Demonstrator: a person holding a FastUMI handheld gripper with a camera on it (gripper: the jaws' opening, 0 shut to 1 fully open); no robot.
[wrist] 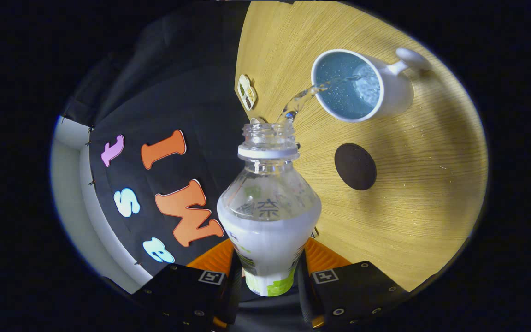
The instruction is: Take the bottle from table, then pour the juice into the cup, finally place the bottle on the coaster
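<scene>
My gripper (269,265) is shut on a clear plastic bottle (269,216) with a white label; both fingers press on its lower body. The bottle is uncapped and tipped toward the table, its open neck (268,140) pointing ahead. A thin clear stream (302,97) runs from the mouth into a white mug (362,85) with a blue inside, which stands beyond the bottle with its handle (410,59) turned away. Liquid shows in the mug. A dark round coaster (355,166) lies on the wooden table (413,193) between the mug and my fingers, beside the bottle's shoulder.
A small white-rimmed tag (247,91) lies at the table's edge, just beyond the bottle's mouth. The table's edge runs along the black cloth wall (164,110), which hangs close beside the bottle. A pale wall strip (69,184) shows past the cloth.
</scene>
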